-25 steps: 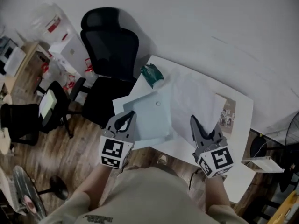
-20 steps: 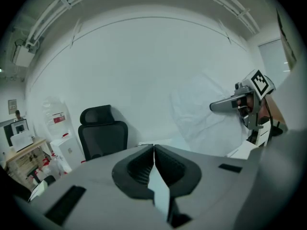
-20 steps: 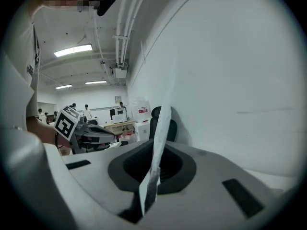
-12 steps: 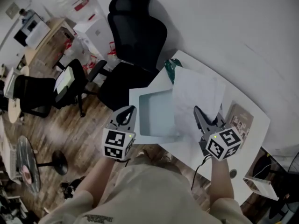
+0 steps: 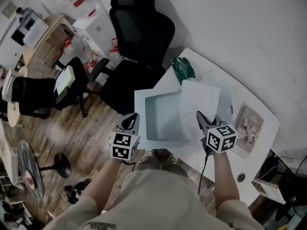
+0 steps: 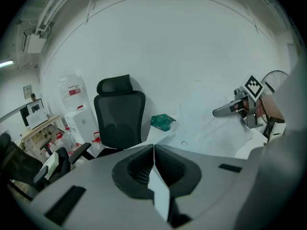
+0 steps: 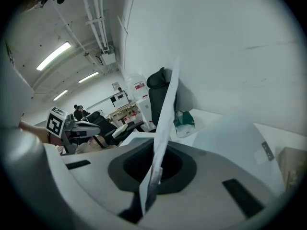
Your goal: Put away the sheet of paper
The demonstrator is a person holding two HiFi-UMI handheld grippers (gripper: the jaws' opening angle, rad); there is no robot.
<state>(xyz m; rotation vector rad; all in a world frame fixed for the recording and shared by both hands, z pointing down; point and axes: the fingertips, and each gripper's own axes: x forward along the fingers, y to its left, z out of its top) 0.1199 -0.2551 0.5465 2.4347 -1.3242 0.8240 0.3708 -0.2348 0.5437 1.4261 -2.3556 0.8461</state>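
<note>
The right tool is clamped on the sheet of paper, which hangs over the surface right of the pale folder pinched by the left tool; next, probably, comes sliding it leftward inside.

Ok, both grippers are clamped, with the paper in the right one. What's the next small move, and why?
Probably ease the right gripper toward the left gripper, feeding the sheet of paper into the pale blue folder. The right gripper is shut on the paper's near edge, the sheet overlaps only the folder's right side, and the left gripper pinches a thin folder edge, seemingly holding it open.
</note>
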